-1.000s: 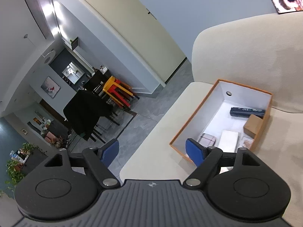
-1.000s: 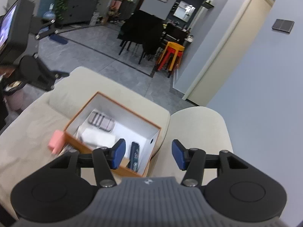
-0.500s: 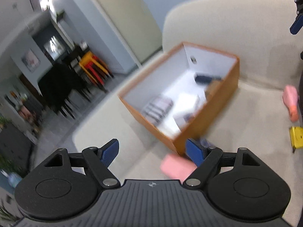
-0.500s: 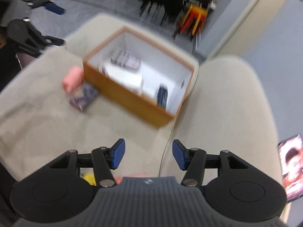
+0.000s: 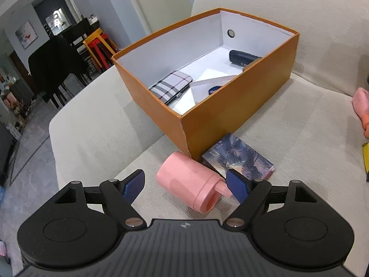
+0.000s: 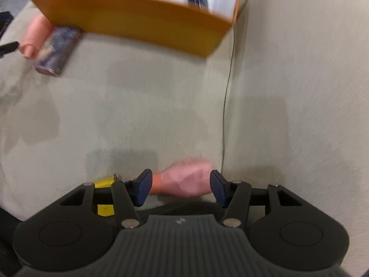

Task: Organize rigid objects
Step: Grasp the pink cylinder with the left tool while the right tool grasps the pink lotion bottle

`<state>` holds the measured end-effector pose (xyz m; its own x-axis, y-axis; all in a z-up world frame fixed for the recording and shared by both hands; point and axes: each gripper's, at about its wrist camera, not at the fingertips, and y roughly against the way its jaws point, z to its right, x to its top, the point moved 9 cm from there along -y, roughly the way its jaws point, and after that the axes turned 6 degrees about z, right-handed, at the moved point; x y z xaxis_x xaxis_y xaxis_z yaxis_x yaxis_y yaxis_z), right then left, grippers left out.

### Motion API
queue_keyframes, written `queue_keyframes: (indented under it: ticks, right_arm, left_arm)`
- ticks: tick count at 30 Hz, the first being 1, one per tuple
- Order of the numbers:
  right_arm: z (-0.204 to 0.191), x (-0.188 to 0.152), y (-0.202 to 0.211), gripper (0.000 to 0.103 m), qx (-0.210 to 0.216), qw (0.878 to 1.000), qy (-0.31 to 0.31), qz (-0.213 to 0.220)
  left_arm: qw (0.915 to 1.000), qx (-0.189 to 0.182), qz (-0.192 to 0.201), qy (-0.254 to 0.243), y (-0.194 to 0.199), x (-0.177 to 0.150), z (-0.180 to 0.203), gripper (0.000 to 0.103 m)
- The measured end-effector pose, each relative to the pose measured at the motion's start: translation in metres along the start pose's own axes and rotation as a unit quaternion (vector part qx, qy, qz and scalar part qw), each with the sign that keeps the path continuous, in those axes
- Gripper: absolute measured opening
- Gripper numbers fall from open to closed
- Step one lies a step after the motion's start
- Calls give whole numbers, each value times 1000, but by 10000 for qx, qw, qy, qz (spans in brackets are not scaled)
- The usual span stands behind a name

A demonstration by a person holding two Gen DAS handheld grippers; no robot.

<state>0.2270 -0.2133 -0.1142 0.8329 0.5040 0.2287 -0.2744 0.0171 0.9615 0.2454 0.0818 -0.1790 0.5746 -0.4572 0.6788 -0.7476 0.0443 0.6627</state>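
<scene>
An orange box (image 5: 233, 113) with a white inside stands on the beige sofa and holds a plaid case (image 5: 170, 86), a dark case (image 5: 243, 57) and white boxes. A pink cylinder (image 5: 191, 185) lies on its side between the open jaws of my left gripper (image 5: 185, 185). A picture-printed box (image 5: 244, 159) lies beside it against the orange box. My right gripper (image 6: 181, 188) is open around a pink faceted object (image 6: 186, 182) on the seat. The orange box (image 6: 138, 20), pink cylinder (image 6: 34, 35) and printed box (image 6: 57, 50) also show blurred in the right wrist view.
A yellow object (image 6: 103, 182) lies just left of the right gripper; it also shows at the right edge of the left wrist view (image 5: 365, 159). The sofa back (image 5: 299, 23) rises behind the box. The sofa's left edge drops to a grey floor with chairs (image 5: 60, 69).
Both grippers have dropped toward the seat. The left one now frames the pink cylinder, the right one the pink faceted object. Both stay open.
</scene>
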Motion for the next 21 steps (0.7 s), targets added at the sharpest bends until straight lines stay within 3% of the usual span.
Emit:
queue_keyframes:
  ticks: [4, 8, 11, 16, 21]
  right_arm:
    - [3, -7, -19, 58, 119, 9981, -415, -447]
    - [10, -9, -39, 76, 271, 9900, -1084, -864]
    - [14, -10, -49, 82, 373, 9844, -1323, -1101]
    - [21, -15, -61, 82, 320, 9782, -1595, -1291]
    - [25, -19, -65, 71, 128, 9784, -1616, -1286]
  left_arm:
    - [9999, -44, -38, 158, -11, -6, -5, 94]
    - [9998, -82, -49, 184, -16, -10, -7, 94]
    - [9997, -95, -54, 201, -18, -13, -8, 94]
    - [9993, -175, -5, 318, -21, -11, -10, 94]
    - [9986, -260, -41, 460, -27, -10, -7, 95]
